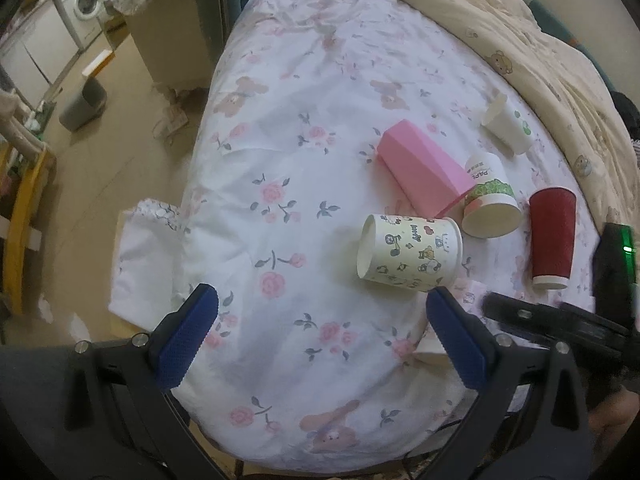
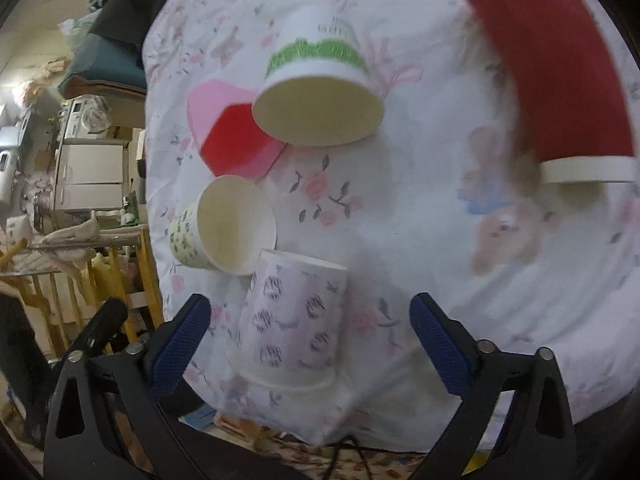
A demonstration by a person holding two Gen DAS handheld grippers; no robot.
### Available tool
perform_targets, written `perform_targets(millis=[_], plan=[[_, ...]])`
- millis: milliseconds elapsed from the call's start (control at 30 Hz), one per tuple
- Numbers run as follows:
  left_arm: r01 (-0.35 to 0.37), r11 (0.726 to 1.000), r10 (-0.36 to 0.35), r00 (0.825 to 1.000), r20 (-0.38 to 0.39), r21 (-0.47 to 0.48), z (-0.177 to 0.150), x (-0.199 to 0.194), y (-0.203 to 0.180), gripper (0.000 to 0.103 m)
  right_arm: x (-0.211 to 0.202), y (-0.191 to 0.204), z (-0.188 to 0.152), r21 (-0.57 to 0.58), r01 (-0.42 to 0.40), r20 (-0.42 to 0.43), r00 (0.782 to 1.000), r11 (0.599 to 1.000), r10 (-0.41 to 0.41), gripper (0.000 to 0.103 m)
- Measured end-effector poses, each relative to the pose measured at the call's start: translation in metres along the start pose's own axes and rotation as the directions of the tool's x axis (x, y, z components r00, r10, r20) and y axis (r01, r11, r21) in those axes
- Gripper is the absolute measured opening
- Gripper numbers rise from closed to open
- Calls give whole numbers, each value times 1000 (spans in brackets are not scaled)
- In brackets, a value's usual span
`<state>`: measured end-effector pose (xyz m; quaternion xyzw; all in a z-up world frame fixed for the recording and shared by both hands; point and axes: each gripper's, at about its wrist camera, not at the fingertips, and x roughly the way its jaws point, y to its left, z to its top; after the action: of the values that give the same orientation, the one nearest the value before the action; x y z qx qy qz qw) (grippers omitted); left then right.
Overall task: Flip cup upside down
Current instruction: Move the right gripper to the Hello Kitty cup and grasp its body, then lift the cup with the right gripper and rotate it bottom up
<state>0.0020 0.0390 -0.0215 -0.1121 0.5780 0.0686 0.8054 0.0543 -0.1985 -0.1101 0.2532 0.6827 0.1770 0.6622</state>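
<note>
Several cups lie or stand on a floral sheet. A cartoon-print cup point(image 1: 410, 254) lies on its side just beyond my open left gripper point(image 1: 320, 332); it also shows in the right wrist view point(image 2: 228, 226). A pink faceted cup point(image 1: 424, 168) and a green-banded cup point(image 1: 490, 202) lie on their sides. A red cup point(image 1: 552, 240) stands rim down. A lilac-patterned cup point(image 2: 294, 316) stands rim down between the fingers of my open right gripper point(image 2: 310, 328), untouched. The right gripper's body point(image 1: 560, 316) shows in the left wrist view.
A plain white cup point(image 1: 506, 124) lies at the far right near a beige bear-print quilt point(image 1: 540, 52). The bed edge drops to the floor on the left, with a grey bin point(image 1: 82, 104) and a yellow wooden frame point(image 1: 24, 216).
</note>
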Motion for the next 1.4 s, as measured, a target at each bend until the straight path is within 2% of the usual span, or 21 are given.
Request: perform_targets(millis=[133,200,333,533,733,1000,1133,1233,1400], plan=[[12,1000,-12,1000,-1,1,1,-1,0,103,23,5,4,18,-3,-52,999,1000,4,82],[20,1000,-20,1000,0,1,1,-2,0,103,33,5,4,20,10,-84,996,1000,-8,79],[24,1000,-24,1000,-1,1,1,-3,-1,103,35,5,4,11,3,-83,997,1000,-2,64],[38,999,-38,999,-5,0,2,-2,-6,103,12,8,3,-25,-33,-51,998,999,32,64],[45,999,-45,999,30,3,1,-6,-13,103,-26,13,0,-92,-57,-4,998,994,56,64],[42,999,-42,999,-8,12,0,2,-14,103,-65,12,-5,-173,-97,33,994,980,104,64],[27,1000,-27,1000,-10,13,-3,6,-18,102,-63,7,-10,-210,-127,27,990,970,135,64],[34,999,-34,999,-4,34,-3,7,-24,102,-59,-1,-10,-191,-154,37,986,969,164,64],[69,994,-69,998,6,87,-4,5,-35,102,-66,-3,-4,-194,-120,91,986,974,140,64]])
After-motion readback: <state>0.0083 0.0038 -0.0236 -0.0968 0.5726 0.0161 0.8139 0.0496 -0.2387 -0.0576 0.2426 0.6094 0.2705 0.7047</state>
